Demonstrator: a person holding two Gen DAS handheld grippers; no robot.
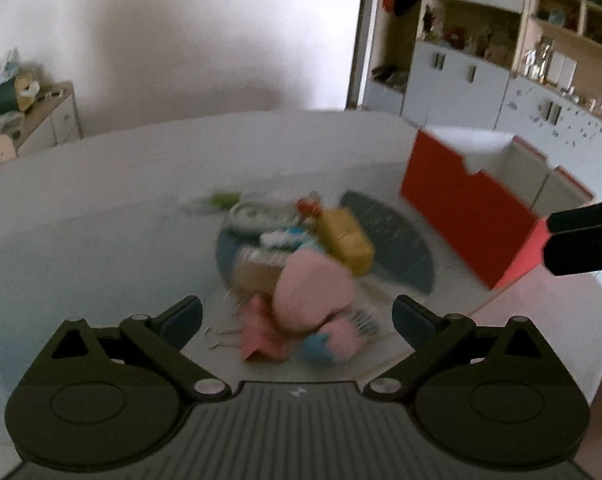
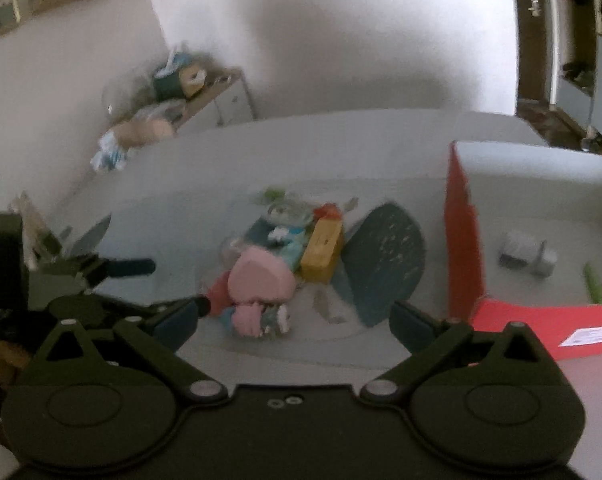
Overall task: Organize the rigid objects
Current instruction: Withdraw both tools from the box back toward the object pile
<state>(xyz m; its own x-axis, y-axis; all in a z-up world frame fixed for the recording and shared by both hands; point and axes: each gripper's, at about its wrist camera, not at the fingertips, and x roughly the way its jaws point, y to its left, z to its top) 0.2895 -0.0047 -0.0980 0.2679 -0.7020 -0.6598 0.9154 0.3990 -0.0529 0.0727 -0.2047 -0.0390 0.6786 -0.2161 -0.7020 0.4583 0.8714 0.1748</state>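
A pile of small objects lies on a blue mat (image 1: 397,240) on the white table: a pink heart-shaped box (image 1: 311,288), a yellow block (image 1: 347,240), a pink toy (image 1: 261,334) and a round white item (image 1: 253,216). The pile also shows in the right wrist view, with the heart box (image 2: 259,280) and yellow block (image 2: 323,250). My left gripper (image 1: 297,320) is open and empty, just in front of the pile. My right gripper (image 2: 293,322) is open and empty, short of the pile. A red box (image 2: 461,240) holds a white object (image 2: 527,256) and a green stick (image 2: 595,284).
The red box (image 1: 465,208) stands at the table's right. The left gripper (image 2: 113,268) shows at left in the right wrist view. A low cabinet (image 1: 45,120) with clutter stands by the far wall. Shelves and cupboards (image 1: 481,60) fill the back right.
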